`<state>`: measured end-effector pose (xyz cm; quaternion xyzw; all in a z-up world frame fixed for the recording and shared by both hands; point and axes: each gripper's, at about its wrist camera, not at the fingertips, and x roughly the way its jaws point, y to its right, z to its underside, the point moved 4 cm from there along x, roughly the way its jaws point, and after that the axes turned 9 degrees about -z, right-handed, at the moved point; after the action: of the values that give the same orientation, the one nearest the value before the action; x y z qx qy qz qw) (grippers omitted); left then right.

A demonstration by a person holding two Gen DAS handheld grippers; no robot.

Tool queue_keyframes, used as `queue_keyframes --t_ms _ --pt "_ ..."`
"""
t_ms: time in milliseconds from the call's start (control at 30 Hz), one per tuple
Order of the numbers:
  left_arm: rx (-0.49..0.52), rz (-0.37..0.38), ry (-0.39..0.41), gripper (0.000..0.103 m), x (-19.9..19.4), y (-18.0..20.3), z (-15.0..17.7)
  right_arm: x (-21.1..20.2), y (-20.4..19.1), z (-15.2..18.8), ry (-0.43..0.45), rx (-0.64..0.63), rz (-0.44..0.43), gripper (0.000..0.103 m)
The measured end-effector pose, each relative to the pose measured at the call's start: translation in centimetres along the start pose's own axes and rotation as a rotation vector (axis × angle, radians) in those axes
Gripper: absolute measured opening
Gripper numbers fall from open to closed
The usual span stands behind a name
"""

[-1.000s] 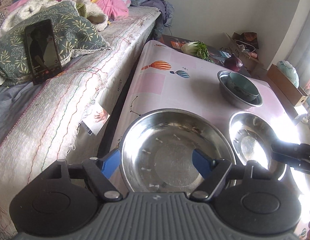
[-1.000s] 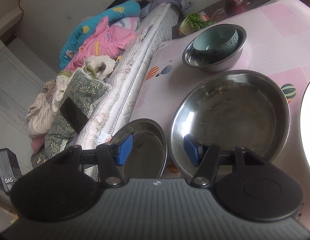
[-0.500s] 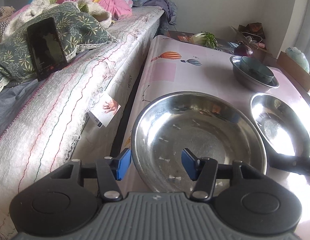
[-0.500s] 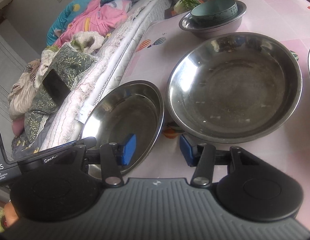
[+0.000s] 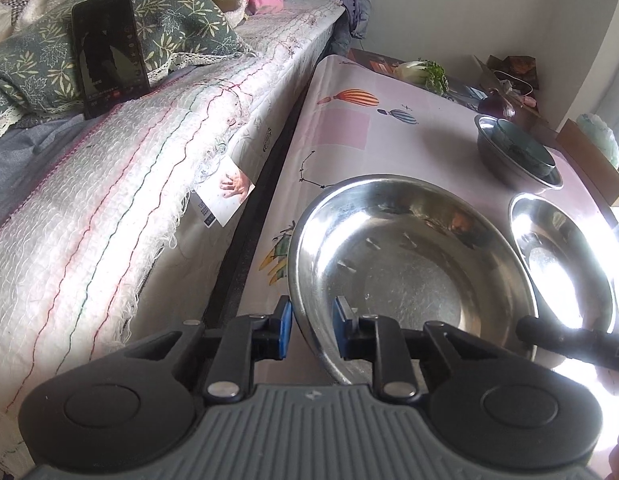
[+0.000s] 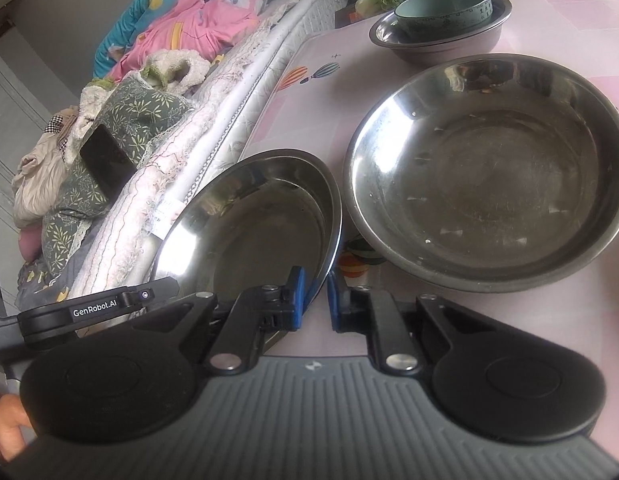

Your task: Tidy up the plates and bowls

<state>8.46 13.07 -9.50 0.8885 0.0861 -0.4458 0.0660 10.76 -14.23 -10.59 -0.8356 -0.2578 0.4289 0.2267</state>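
Note:
A shallow steel bowl [image 5: 409, 272] sits on the pink table [image 5: 349, 132] near the bed-side edge. My left gripper [image 5: 313, 330] straddles its near-left rim; the jaws are closing, with both blue pads against the wall. My right gripper [image 6: 314, 300] is shut on the right rim of the same bowl [image 6: 249, 232]. One of its black fingers [image 5: 569, 340] shows at the bowl's right side in the left wrist view. A second wide steel bowl [image 6: 489, 168] lies just to the right. Farther back, a teal bowl [image 6: 441, 8] rests inside a small steel bowl [image 6: 441, 48].
A bed [image 5: 129, 200] runs along the table's left edge, with a phone [image 5: 109, 48] leaning on a leafy green pillow [image 5: 181, 24]. Greens [image 5: 425, 72], a purple onion [image 5: 501, 106] and a cardboard box [image 5: 589, 160] lie past the far end. A person's hand [image 6: 9, 428] shows at lower left.
Both grippers came down and nearer to the bed-side steel bowl. Their jaws went from wide apart to narrow, each now over that bowl's rim.

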Motion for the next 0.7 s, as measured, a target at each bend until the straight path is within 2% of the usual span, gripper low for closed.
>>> queue_keyframes --t_ms 300,400,467,600,700 --pt "0.020 0.112 -0.104 0.024 -1.2 0.0 2.9 -2.0 0.4 1.6 -0.039 -0.005 -0.015 0.012" --pt "0.022 0.088 -0.089 0.029 -1.4 -0.2 2.8 -2.1 0.4 1.6 -0.035 -0.013 -0.011 0.013" --pt "0.025 0.066 -0.063 0.037 -1.6 -0.4 2.2 -2.1 0.3 1.4 -0.026 -0.033 0.004 0.014" --pt "0.023 0.048 -0.030 0.040 -1.3 -0.7 0.8 -2.0 0.4 0.9 -0.015 -0.044 0.017 0.014" --pt "0.012 0.047 -0.034 0.040 -0.4 -0.6 0.2 -1.6 0.5 0.5 -0.014 -0.043 0.027 0.014"
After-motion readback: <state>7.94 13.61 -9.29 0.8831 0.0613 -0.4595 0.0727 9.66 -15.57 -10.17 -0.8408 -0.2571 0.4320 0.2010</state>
